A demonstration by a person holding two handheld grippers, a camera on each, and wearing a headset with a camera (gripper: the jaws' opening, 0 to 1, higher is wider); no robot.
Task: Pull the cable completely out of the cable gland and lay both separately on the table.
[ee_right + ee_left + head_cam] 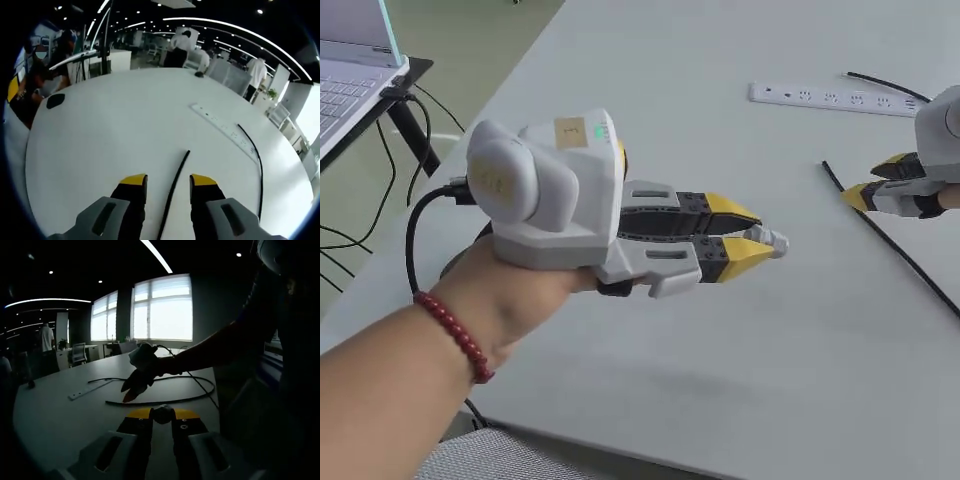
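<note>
**A:** Where do we stand?

**B:** Our left gripper has its jaws closed on the cable gland, pinched right at the tips and held up off the surface. The cable lies flat on the surface, well apart from the cable gland, so we judge the pulling-out done.

**A:** And the right gripper?

**B:** Its jaws stand apart and hold nothing. The cable's free end runs between them, and we can't tell whether they touch it.

**A:** So what's left is setting the cable gland down. What can spoil that?

**B:** Mostly the cable gland itself. It's small and looks rounded, and we grip it by very little. If we let go from up here, it probably bounces or rolls, and the near edge of the surface is close to our hand.

**A:** Rolling the other way is no better. It could end up against the cable or the power strip.

**B:** The right jaws also straddle the cable. If we lift carelessly, we may snag it and drag it.

**A:** Then we lower first and release only on contact, clear of the cable.
</note>
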